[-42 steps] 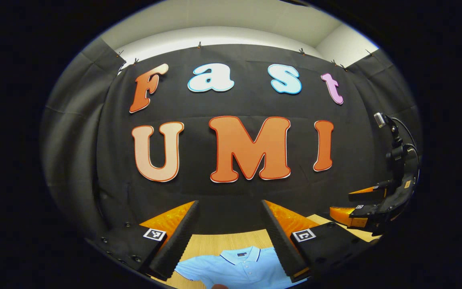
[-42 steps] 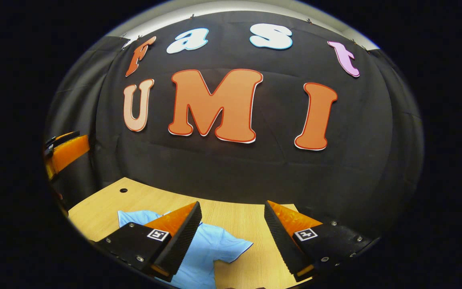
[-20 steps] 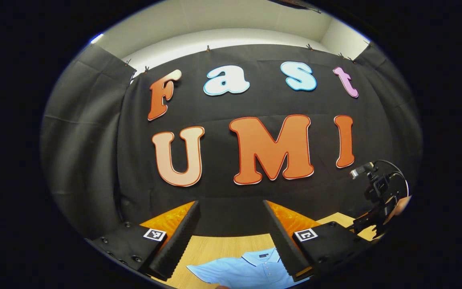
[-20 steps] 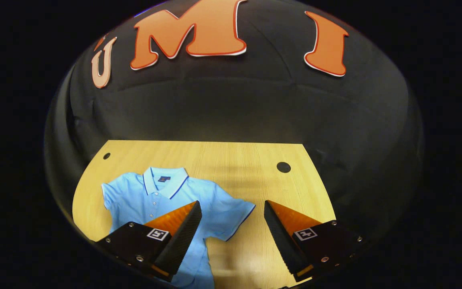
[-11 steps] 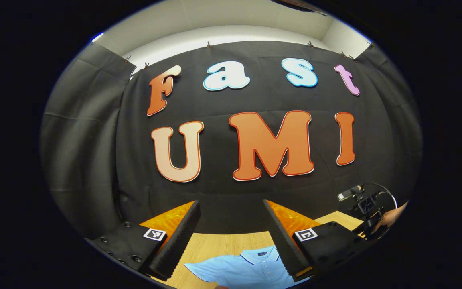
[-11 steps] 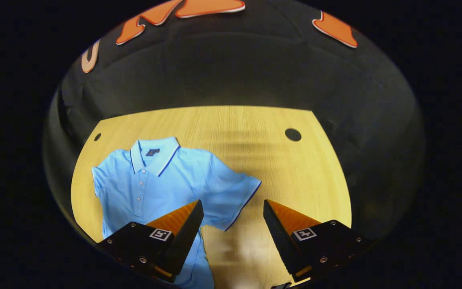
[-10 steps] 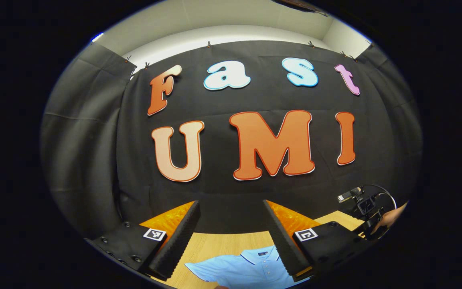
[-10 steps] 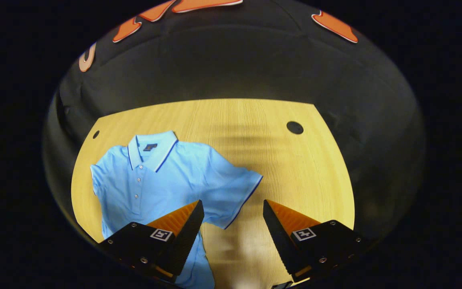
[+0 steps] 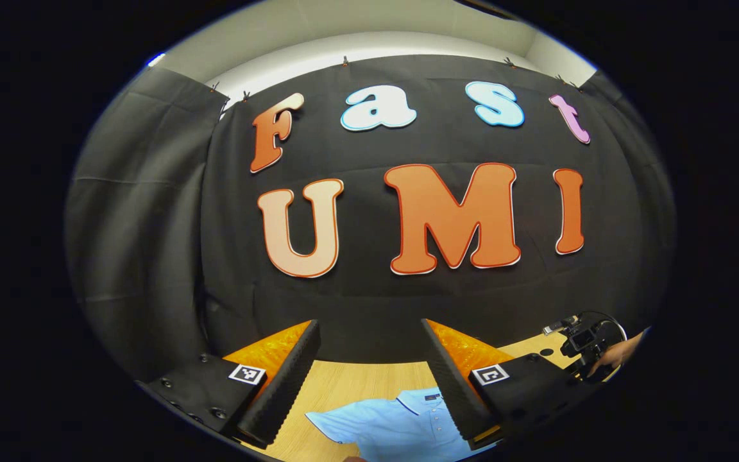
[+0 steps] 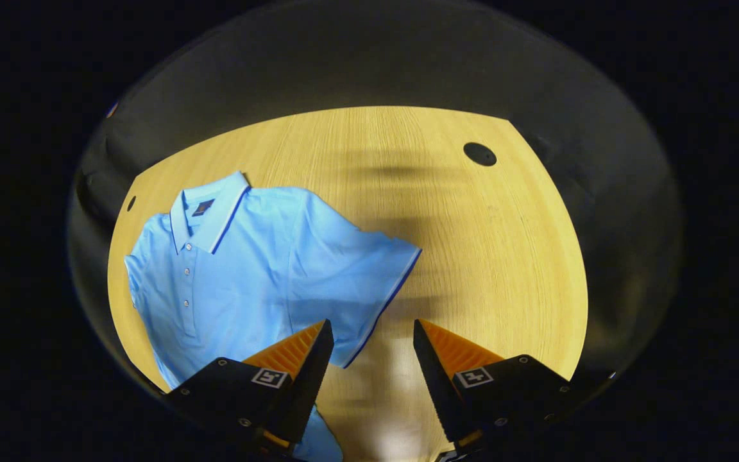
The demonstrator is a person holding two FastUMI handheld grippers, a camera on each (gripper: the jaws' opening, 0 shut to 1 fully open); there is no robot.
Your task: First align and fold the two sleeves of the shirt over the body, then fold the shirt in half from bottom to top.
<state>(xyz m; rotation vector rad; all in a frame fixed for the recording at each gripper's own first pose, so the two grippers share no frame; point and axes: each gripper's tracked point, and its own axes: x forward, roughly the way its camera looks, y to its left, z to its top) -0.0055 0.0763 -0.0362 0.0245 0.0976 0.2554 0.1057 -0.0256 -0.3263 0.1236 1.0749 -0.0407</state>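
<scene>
Tilting steeply down, your right gripper (image 10: 367,359) looks onto the wooden table (image 10: 491,256), its fingers spread apart with nothing between them. It hangs above the edge of the light blue polo shirt (image 10: 254,269), just off the hem of the nearer sleeve (image 10: 369,276), with bare wood showing in the gap between the tips. Your left gripper (image 9: 369,366) is held far more level, facing the booth's black wall (image 9: 151,224), and its fingers are also wide apart and empty.

From the right gripper view you get the shirt laid flat, face up, collar (image 10: 206,212) toward the far side, buttons down the placket, both sleeves spread out and unfolded, and two round holes in the tabletop, one of them (image 10: 479,154) at the far right corner. From the left gripper view you get just the collar end of the shirt (image 9: 395,423) low between the fingers, plus your right hand (image 9: 613,356) on the other gripper's handle at the right edge, over the table (image 9: 344,391).
</scene>
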